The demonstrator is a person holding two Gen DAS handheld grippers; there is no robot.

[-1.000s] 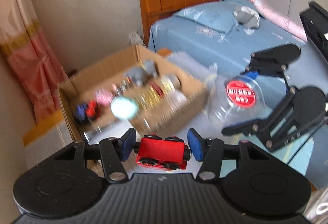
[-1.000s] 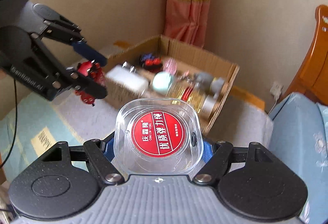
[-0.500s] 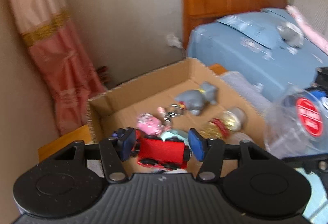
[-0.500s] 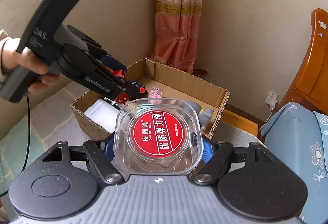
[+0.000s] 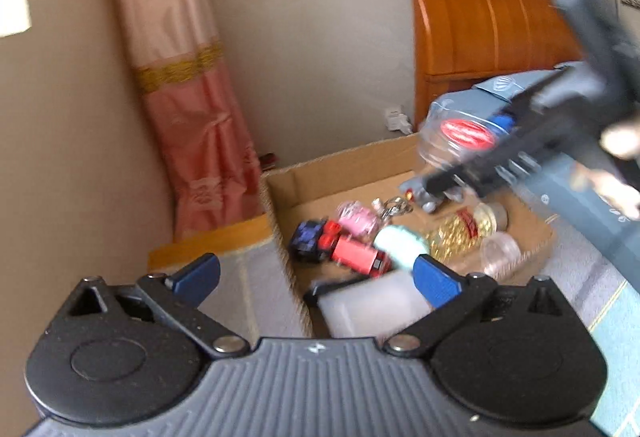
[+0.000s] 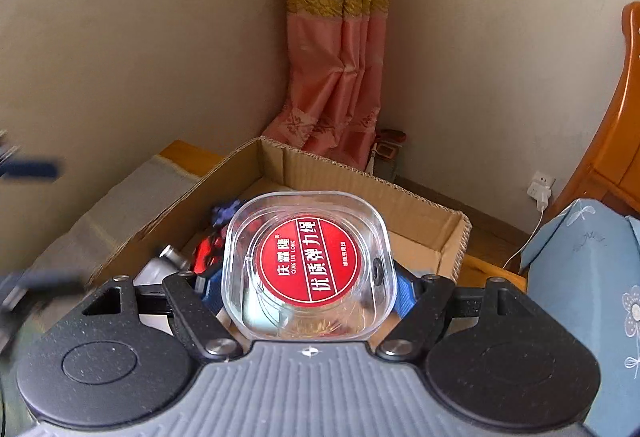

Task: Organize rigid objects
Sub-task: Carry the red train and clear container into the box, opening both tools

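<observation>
In the left wrist view my left gripper (image 5: 316,277) hovers over the near corner of an open cardboard box (image 5: 340,165). Its jaws are opening wide and nothing is between them. A red toy car (image 5: 358,257) lies inside the box just beyond the fingertips. My right gripper (image 6: 308,289) is shut on a clear plastic case (image 6: 308,265) with a round red label. It holds the case above the box (image 6: 400,193). From the left wrist the case (image 5: 460,131) shows blurred at the upper right.
The box also holds a blue toy (image 5: 308,239), a pink toy (image 5: 358,217), a mint round object (image 5: 400,243), a gold-filled bottle (image 5: 460,233), a grey figure (image 5: 424,189) and a white container (image 5: 372,307). A pink curtain (image 6: 340,77), a wooden headboard (image 5: 480,37) and a blue bed (image 6: 580,277) surround it.
My left gripper spread its jaws and let go of the red toy car, which now lies in the box. The right gripper carried the clear case over the box.
</observation>
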